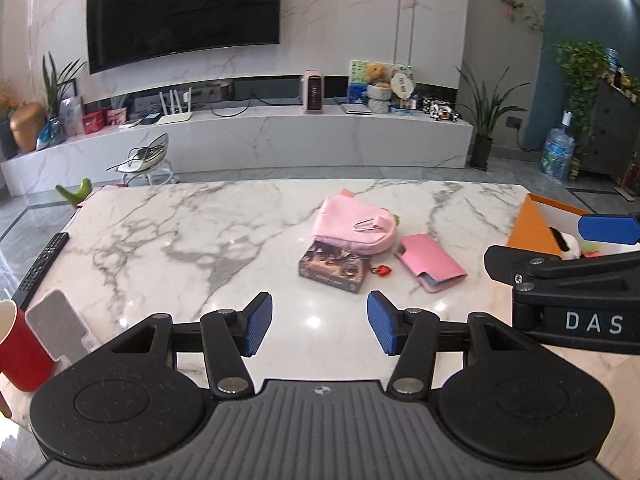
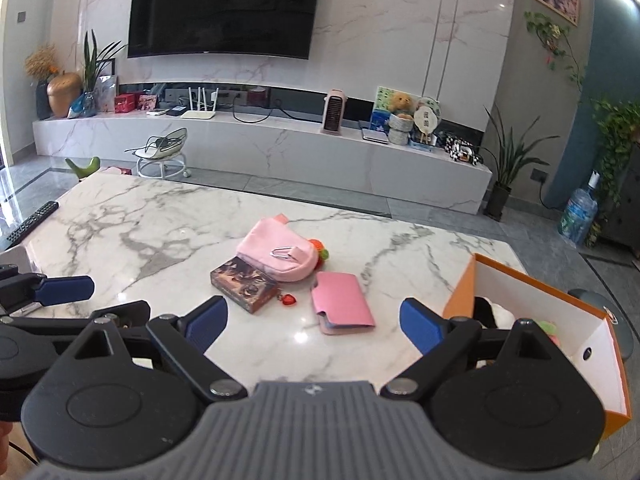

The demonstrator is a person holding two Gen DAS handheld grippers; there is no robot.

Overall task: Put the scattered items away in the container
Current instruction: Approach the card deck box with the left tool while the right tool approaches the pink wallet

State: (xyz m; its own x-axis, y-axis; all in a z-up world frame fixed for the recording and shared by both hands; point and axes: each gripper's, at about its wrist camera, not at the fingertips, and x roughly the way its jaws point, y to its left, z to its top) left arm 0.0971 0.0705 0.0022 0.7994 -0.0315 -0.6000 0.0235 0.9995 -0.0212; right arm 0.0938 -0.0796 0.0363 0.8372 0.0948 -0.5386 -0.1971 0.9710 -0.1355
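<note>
While both grippers hang above the near edge of the marble table [image 1: 168, 240], nothing is held and a fresh pick is being lined up.

Item 1, left gripper [image 1: 320, 322]: jaws partly apart, nothing between the blue pads, aimed toward the central cluster of items.

Item 2, right gripper [image 2: 314, 326]: jaws spread wide, empty, with the pink card wallet seen in the gap beyond them.

Item 3, container: orange cardboard box [image 2: 460, 296] with white interior, at the right end of the table. Already inside: a black-and-white plush toy [image 2: 494, 314] and a small green-and-pink object, too hidden to name.

Item 4, still scattered at mid-table:
- pink zip pouch [image 1: 352, 226] with a metal carabiner, its near edge resting on the card box;
- dark illustrated card box [image 1: 332, 266], just left of the wallet;
- pink card wallet [image 1: 434, 262], nearest to the orange box;
- red heart charm [image 1: 380, 269], lying between card box and wallet.

Item 5, not part of the cluster: remote control [image 1: 42, 264], red cup [image 1: 18, 348] and a white ribbed object beside it, all at the left end.

Status, as judged: sorting partly done, three main pieces left. Next move likely calls for the right gripper to descend over the wallet, close across its narrow width, and carry it right into the box. The pouch should come off before the card box beneath it.
</note>
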